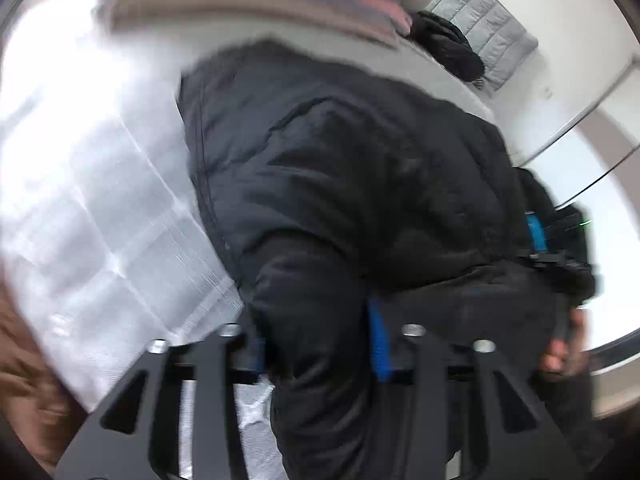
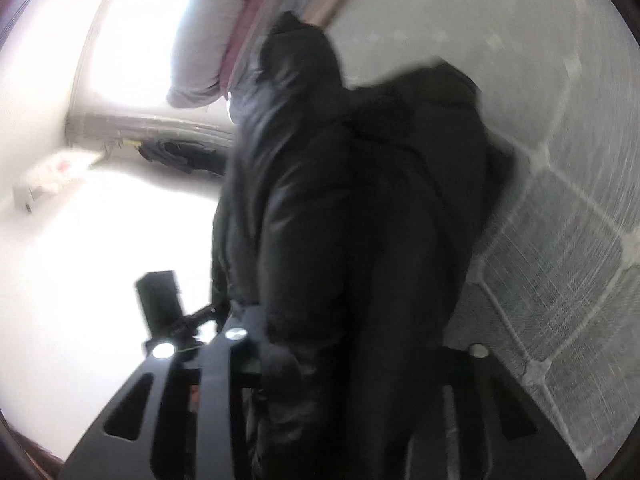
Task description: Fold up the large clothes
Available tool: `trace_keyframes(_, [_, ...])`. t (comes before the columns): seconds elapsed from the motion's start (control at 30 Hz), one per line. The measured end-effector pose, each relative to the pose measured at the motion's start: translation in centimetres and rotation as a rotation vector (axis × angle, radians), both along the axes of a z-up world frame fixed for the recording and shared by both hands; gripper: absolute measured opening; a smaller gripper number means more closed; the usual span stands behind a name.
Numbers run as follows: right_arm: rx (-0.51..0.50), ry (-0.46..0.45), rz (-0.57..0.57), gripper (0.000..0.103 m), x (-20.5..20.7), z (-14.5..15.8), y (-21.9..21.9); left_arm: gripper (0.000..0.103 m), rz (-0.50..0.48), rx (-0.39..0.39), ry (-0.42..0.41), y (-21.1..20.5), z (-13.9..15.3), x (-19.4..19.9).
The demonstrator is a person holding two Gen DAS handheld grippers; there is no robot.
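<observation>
A black padded jacket (image 1: 340,184), puffy and slightly glossy with stitched seams, hangs bunched over a white quilted bedcover (image 1: 100,208) marked by a grid of raised stitch lines. In the left wrist view, the left gripper (image 1: 320,344) has the jacket's near edge drawn between its blue-padded fingers (image 1: 378,344), which sit close together on the fabric. At the right edge the right gripper (image 1: 560,248) is pressed into the jacket's far side, a hand (image 1: 564,348) below it. Farther off lie a grey quilted garment (image 1: 484,20) and a dark crumpled item (image 1: 444,44). In the right wrist view, the jacket (image 2: 320,220) fills the centre, thick folds covering the right gripper (image 2: 352,352); its finger spacing cannot be told. The bedcover (image 2: 560,240) lies to the right.
</observation>
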State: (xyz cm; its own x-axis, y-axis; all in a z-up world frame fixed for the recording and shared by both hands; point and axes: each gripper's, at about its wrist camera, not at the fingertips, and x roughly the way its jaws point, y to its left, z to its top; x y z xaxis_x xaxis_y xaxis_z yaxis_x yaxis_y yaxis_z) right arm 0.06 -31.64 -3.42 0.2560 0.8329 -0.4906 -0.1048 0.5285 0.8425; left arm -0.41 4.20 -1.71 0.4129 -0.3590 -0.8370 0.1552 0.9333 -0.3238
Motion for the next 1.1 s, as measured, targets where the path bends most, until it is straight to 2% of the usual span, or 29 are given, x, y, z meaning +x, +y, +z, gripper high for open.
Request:
trace_keyframes(0.03, [-0.005, -0.051, -0.001, 0.027, 0.0, 1.6, 0.4, 0.023, 0.001, 0.059, -0.055, -0.6, 1.7, -0.4])
trace_keyframes(0.1, [-0.02, -0.118, -0.001, 0.027, 0.3, 4.0, 1.3, 0.019, 0.007, 0.123, -0.133, -1.2, 4.3, -0.7])
trace_keyframes(0.2, [0.004, -0.194, 0.015, 0.027, 2.0, 7.2, 2.7, 0.018, 0.029, 0.128, -0.184, 0.5, 7.3, 0.2])
trace_keyframes(0.27, [0.007, -0.239, 0.034, 0.027, 3.5, 9.0, 4.5, 0.017, 0.054, 0.124, -0.225, 3.0, 9.2, 1.0])
trace_keyframes(0.37, [0.013, -0.28, 0.069, 0.027, 6.2, 10.3, 7.9, 0.016, 0.095, 0.154, -0.274, 6.3, 10.8, 2.2])
trace_keyframes(0.47, [0.015, -0.28, 0.102, 0.027, 9.3, 9.1, 12.1, 0.016, 0.135, 0.201, -0.274, 10.7, 10.2, 4.0])
trace_keyframes(0.53, [0.009, -0.242, 0.122, 0.027, 12.0, 6.6, 15.2, 0.016, 0.173, 0.214, -0.23, 14.4, 8.1, 6.2])
trace_keyframes(0.57, [0.0, -0.22, 0.131, 0.027, 11.9, 5.3, 15.5, 0.016, 0.189, 0.219, -0.2, 15.6, 6.9, 7.2])
trace_keyframes(0.6, [-0.022, -0.171, 0.141, 0.032, 13.4, 3.0, 17.1, 0.018, 0.221, 0.228, -0.147, 17.6, 4.9, 8.6])
trace_keyframes(0.63, [-0.072, -0.089, 0.151, 0.037, 15.1, 0.0, 19.1, 0.024, 0.26, 0.223, -0.082, 19.6, 2.8, 9.8])
trace_keyframes(0.7, [-0.117, -0.003, 0.173, 0.06, 16.5, -3.7, 21.3, 0.03, 0.308, 0.184, -0.039, 22.5, 0.3, 10.1])
trace_keyframes(0.73, [-0.103, 0.021, 0.173, 0.062, 16.9, -4.7, 21.4, 0.034, 0.329, 0.146, -0.04, 23.7, -0.3, 9.9])
trace_keyframes(0.77, [-0.094, 0.023, 0.17, 0.063, 17.0, -4.8, 21.5, 0.036, 0.336, 0.123, -0.047, 24.1, -0.3, 9.6])
trace_keyframes(0.83, [-0.103, 0.018, 0.172, 0.066, 17.1, -4.9, 20.7, 0.047, 0.344, 0.124, -0.067, 24.6, -0.4, 9.1])
trace_keyframes(0.93, [-0.106, -0.007, 0.125, 0.068, 16.7, -3.8, 17.5, 0.048, 0.362, 0.118, -0.087, 24.6, 0.3, 8.8])
trace_keyframes(1.0, [-0.084, -0.019, 0.083, 0.077, 16.7, -2.6, 16.5, 0.048, 0.386, 0.131, -0.124, 25.4, 1.3, 7.9])
trace_keyframes(1.07, [-0.074, -0.022, 0.018, 0.083, 17.0, -2.4, 14.4, 0.048, 0.401, 0.106, -0.165, 25.4, 2.5, 6.6])
trace_keyframes(1.1, [-0.056, -0.013, 0.002, 0.083, 15.8, -0.4, 13.4, 0.048, 0.403, 0.096, -0.184, 25.2, 3.1, 6.3])
